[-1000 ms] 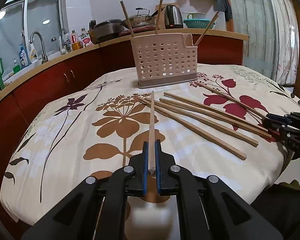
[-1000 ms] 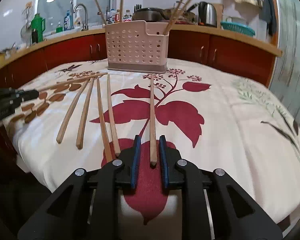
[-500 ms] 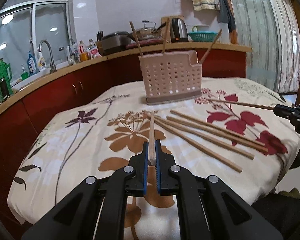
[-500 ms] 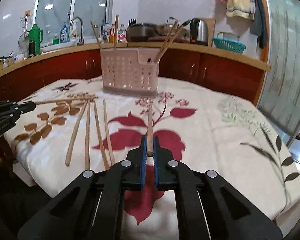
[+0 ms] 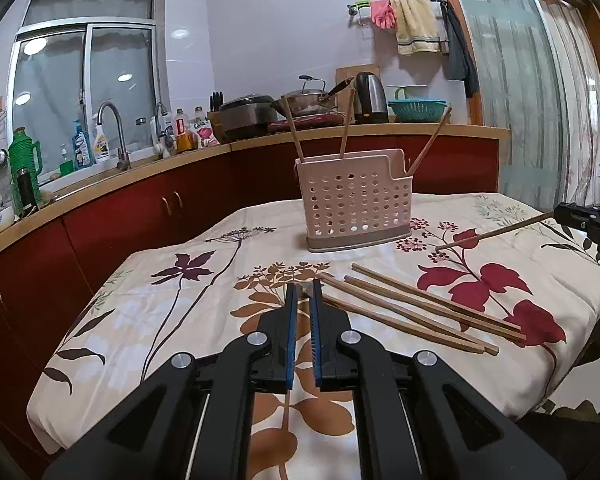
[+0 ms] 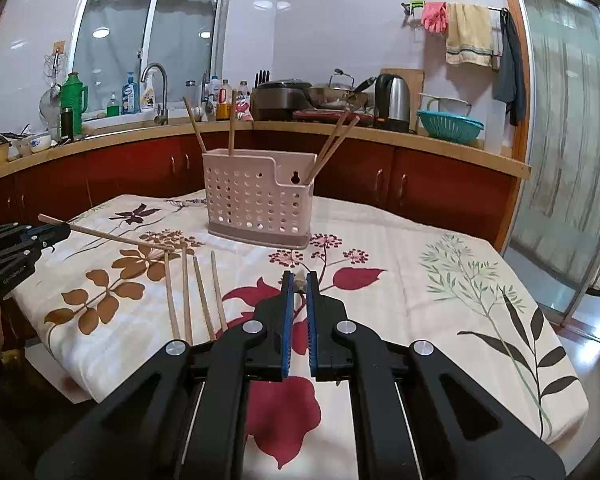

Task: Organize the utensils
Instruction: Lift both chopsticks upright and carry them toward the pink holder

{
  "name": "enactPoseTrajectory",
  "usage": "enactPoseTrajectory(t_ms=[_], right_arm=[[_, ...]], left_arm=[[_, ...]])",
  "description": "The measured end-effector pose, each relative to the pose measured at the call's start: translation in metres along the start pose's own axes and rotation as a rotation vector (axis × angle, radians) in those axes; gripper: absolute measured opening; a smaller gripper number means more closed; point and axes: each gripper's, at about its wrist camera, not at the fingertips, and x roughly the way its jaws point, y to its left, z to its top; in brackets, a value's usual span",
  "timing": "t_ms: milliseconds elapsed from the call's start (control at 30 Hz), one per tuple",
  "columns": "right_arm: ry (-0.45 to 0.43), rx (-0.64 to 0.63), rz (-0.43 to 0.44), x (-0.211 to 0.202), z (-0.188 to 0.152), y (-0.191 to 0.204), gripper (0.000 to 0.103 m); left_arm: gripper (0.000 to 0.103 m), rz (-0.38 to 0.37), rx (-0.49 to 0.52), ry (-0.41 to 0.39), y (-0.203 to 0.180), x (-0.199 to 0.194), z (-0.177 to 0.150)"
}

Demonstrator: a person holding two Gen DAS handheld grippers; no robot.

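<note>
A pink perforated utensil holder (image 5: 356,200) (image 6: 256,200) stands at the back of the table with several wooden chopsticks upright in it. My left gripper (image 5: 305,286) (image 6: 64,233) is shut on one chopstick (image 6: 112,237), held clear above the cloth and pointing toward the holder. My right gripper (image 6: 300,278) (image 5: 561,211) is shut on another chopstick (image 5: 496,232), also raised off the table. In each gripper's own view its stick shows only end-on between the blue pads. Several loose chopsticks (image 5: 412,312) (image 6: 196,292) lie side by side on the cloth between the two grippers.
The table carries a floral cloth (image 5: 172,304) (image 6: 440,280). A red-fronted kitchen counter (image 5: 148,208) curves behind it with a sink tap, bottles, pots, a kettle and a teal colander. A glass sliding door (image 6: 572,140) is at the right.
The right gripper closed on its chopstick, then both grippers rose, lifting their chopsticks off the cloth. Both views now look higher across the table toward the holder.
</note>
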Motion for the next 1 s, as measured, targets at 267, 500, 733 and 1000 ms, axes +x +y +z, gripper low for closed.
enactPoseTrajectory(t_ms=[267, 500, 733, 1000], right_arm=[[-0.003, -0.006, 0.007, -0.002, 0.002, 0.004, 0.007], [-0.001, -0.006, 0.007, -0.002, 0.001, 0.005, 0.007], [0.007, -0.011, 0.011, 0.0, 0.0, 0.01, 0.007], [0.002, -0.01, 0.014, 0.0, 0.002, 0.011, 0.007]], left_arm=[[0.007, 0.0, -0.045, 0.019, 0.01, 0.007, -0.003], [0.007, 0.024, -0.049, 0.004, 0.013, 0.01, -0.003], [0.007, 0.042, -0.016, -0.026, 0.008, 0.01, -0.002], [0.007, 0.077, 0.009, -0.105, 0.008, -0.003, 0.006]])
